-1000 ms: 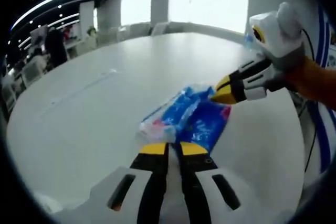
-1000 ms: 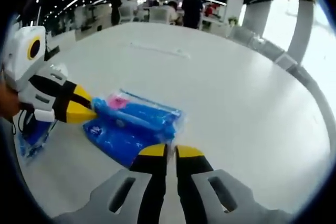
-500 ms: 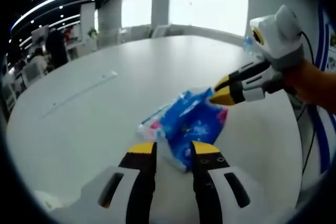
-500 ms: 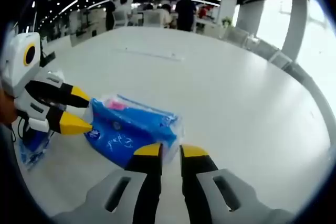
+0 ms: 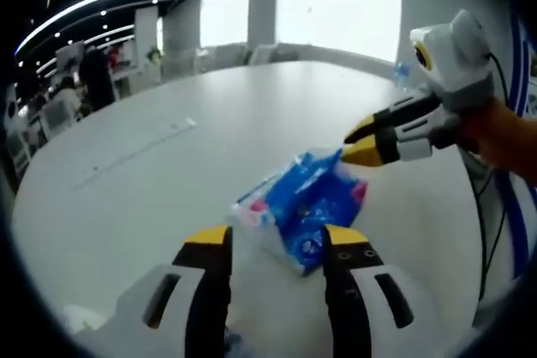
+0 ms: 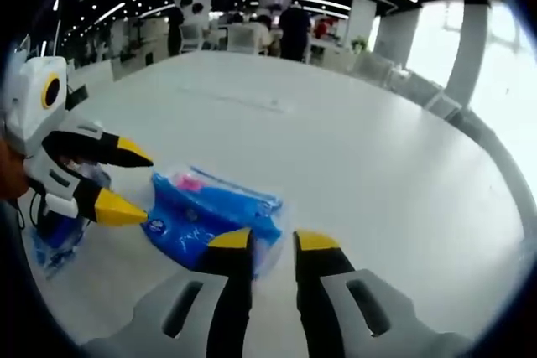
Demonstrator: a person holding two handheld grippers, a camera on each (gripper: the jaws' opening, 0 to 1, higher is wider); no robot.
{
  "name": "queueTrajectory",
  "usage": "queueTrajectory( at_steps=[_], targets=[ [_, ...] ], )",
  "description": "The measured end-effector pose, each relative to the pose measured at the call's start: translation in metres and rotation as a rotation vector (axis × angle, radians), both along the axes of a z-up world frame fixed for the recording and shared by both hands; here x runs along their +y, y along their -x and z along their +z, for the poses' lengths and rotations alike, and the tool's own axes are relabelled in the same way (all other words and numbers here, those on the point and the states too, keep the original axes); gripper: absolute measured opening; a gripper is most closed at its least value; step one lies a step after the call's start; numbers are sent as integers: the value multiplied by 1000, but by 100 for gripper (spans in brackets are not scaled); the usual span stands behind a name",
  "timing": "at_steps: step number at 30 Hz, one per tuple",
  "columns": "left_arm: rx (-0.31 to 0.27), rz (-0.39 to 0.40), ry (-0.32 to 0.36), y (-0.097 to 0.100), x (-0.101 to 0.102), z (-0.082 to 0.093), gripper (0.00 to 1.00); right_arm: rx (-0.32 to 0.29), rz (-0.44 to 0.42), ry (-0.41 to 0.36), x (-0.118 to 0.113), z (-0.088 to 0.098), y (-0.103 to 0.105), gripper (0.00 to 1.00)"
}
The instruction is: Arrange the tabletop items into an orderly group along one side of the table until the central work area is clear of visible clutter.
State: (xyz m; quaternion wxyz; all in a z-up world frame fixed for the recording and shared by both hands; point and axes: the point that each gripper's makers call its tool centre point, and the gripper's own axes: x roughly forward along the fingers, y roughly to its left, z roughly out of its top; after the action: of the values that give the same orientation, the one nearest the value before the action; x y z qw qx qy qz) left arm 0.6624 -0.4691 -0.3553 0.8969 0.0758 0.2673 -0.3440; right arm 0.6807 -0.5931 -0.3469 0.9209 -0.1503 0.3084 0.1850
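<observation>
Now the blue packet [image 5: 304,204] lies on the white table [image 5: 151,182] just ahead of the left gripper [image 5: 277,245], whose jaws stand wide, its long axis running toward the right gripper [image 6: 267,241], narrowly open at the packet's other end.

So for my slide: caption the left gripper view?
Both open grippers, left and right, flank blue plastic tissue packs on a white table.
</observation>
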Motion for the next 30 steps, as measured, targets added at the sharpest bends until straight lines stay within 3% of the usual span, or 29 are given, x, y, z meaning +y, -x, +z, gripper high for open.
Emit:
queueTrajectory(
  at_steps=[5, 30],
  targets=[
    [3, -13, -11, 3, 2, 2, 38, -23, 10, -9, 7, 10, -1, 19],
    [-32, 30, 31, 9, 34, 29, 47, -71, 101, -23, 55, 37, 11, 28]
  ],
)
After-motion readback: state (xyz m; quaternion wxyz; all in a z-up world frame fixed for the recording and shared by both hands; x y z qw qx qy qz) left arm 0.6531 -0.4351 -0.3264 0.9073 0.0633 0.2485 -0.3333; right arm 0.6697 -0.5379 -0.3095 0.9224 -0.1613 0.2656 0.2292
